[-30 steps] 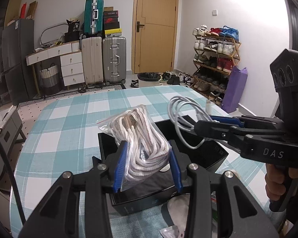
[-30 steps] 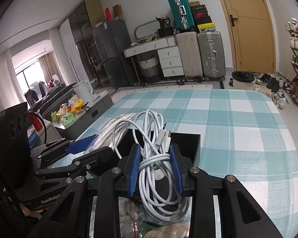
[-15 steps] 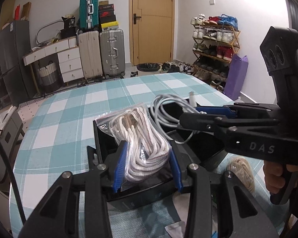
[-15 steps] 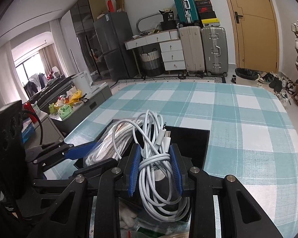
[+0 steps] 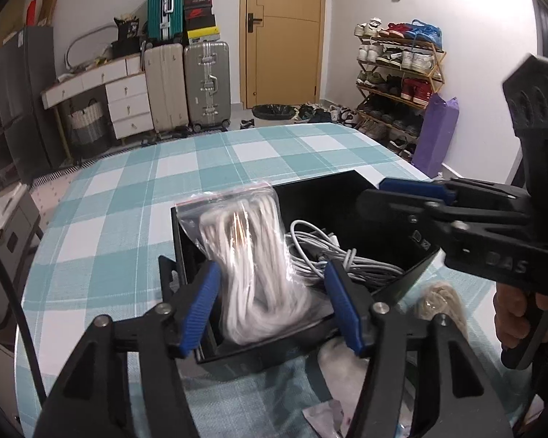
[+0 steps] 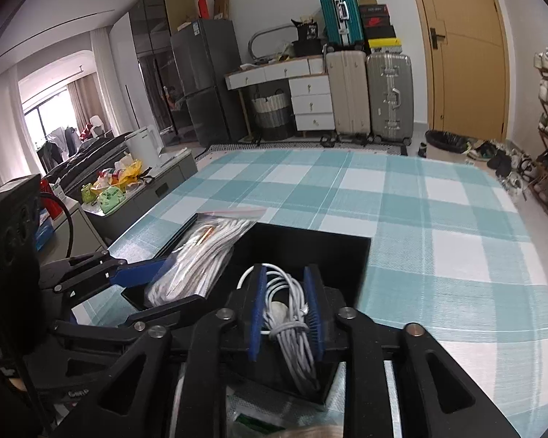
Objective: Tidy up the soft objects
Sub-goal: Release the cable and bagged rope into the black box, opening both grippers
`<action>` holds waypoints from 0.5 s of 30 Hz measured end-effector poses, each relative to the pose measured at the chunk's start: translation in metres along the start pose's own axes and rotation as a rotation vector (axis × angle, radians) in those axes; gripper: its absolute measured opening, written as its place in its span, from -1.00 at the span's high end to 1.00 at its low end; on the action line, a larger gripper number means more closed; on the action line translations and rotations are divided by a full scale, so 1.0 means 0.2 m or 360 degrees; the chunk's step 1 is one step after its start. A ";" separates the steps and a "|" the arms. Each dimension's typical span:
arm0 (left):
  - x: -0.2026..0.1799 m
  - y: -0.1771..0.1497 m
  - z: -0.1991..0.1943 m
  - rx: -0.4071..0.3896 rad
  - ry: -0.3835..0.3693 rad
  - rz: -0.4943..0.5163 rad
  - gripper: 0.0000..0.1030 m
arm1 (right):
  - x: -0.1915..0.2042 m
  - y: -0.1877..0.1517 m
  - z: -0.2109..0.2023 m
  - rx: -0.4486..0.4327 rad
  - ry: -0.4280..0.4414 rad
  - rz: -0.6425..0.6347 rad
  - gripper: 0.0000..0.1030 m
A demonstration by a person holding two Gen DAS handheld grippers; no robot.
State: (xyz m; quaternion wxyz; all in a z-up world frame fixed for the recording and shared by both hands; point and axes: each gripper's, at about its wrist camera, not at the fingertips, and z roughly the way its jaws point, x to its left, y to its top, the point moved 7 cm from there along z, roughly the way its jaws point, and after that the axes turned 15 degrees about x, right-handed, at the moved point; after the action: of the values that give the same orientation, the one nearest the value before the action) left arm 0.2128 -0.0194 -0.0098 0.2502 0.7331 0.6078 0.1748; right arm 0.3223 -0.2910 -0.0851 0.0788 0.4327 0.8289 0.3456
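A black open box point(image 5: 321, 200) point(image 6: 310, 244) sits on the checked table. A clear zip bag of white rope point(image 5: 252, 252) point(image 6: 197, 259) leans in the box's left side. My left gripper point(image 5: 274, 303) is open around the bag, its pads apart from it. A white cable bundle point(image 5: 339, 259) point(image 6: 292, 321) lies in the box. My right gripper point(image 6: 285, 310) is slightly open around the cable, which rests in the box; it also shows in the left wrist view point(image 5: 420, 197).
A ball of beige twine point(image 5: 442, 299) and a white soft item point(image 5: 343, 361) lie on the table near the box's front. Packets point(image 6: 255, 419) lie below my right gripper. The teal checked tablecloth point(image 6: 438, 219) stretches beyond the box.
Both grippers lowered their loads into the box. The left jaws opened and let go of the rope bag. The right jaws loosened on the cable bundle, which now lies in the box.
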 end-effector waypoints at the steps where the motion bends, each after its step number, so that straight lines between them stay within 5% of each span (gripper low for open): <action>1: 0.00 0.00 -0.02 -0.0007 -0.0021 0.0004 -0.20 | 0.00 -0.01 -0.02 -0.0010 -0.0005 0.0003 0.21; 7: 0.00 -0.03 -0.14 -0.0099 0.0003 -0.0015 -0.96 | -0.01 -0.06 -0.16 -0.0057 -0.0037 0.0012 -0.32; 9: 0.01 -0.05 -0.18 -0.0121 0.0016 -0.0038 -1.00 | -0.02 -0.09 -0.20 -0.0069 -0.0054 0.0030 -0.80; 11: 0.03 -0.07 -0.21 -0.0122 0.0015 -0.0056 -1.00 | -0.02 -0.11 -0.24 -0.0080 -0.0071 0.0035 -0.97; 15: 0.06 -0.12 -0.27 -0.0155 0.0033 -0.0100 -1.00 | 0.00 -0.19 -0.29 -0.0064 -0.0089 0.0018 -0.99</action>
State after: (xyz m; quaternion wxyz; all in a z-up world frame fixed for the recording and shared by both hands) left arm 0.1653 0.0040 0.0186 0.2847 0.6988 0.6238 0.2038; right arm 0.2729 -0.3351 -0.0657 0.1088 0.4452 0.8168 0.3504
